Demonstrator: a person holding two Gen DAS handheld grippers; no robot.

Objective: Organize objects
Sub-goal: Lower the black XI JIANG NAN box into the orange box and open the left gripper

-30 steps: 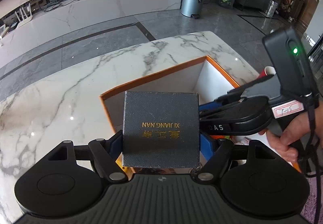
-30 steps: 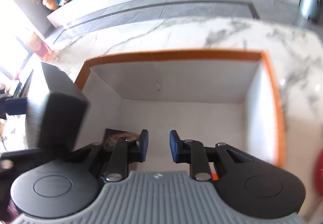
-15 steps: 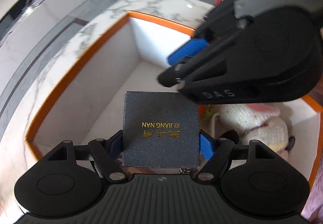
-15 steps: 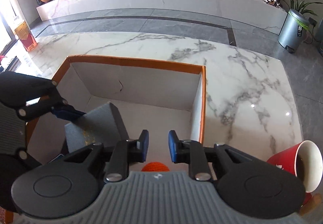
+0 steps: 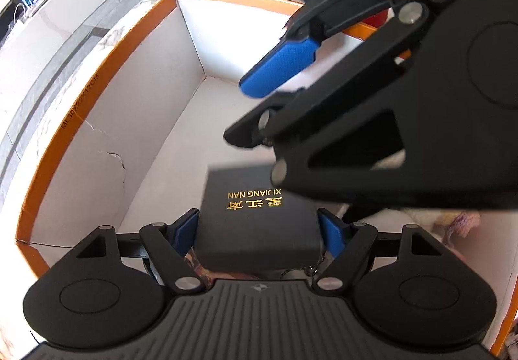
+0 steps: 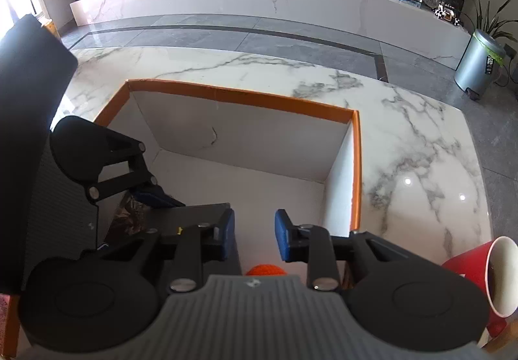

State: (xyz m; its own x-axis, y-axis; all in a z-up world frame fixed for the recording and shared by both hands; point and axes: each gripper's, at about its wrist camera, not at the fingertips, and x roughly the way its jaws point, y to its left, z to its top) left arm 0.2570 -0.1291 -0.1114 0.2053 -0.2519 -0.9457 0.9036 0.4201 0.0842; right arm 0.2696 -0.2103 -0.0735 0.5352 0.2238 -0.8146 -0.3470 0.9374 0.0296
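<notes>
left gripper (image 5: 259, 230) pinching dark box (image 5: 255, 224) inside orange-rimmed carton (image 5: 106, 68); right gripper (image 6: 252, 230), slightly spread and empty, crowds it, risking collision on release.

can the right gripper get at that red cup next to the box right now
Probably yes. The red cup stands outside the orange-rimmed box, beside the empty right gripper, with nothing visible between them.

Bench (image 6: 404, 146): glossy veined marble w/ glare spots. Cardboard box (image 5: 106, 62): matt white inside, orange rim. Small dark box (image 5: 255, 230): fine-grain matt, gold foil print. Claw pads (image 5: 278, 65): textured blue rubber; arms matt black plastic. Red cup (image 6: 469, 272): smooth
</notes>
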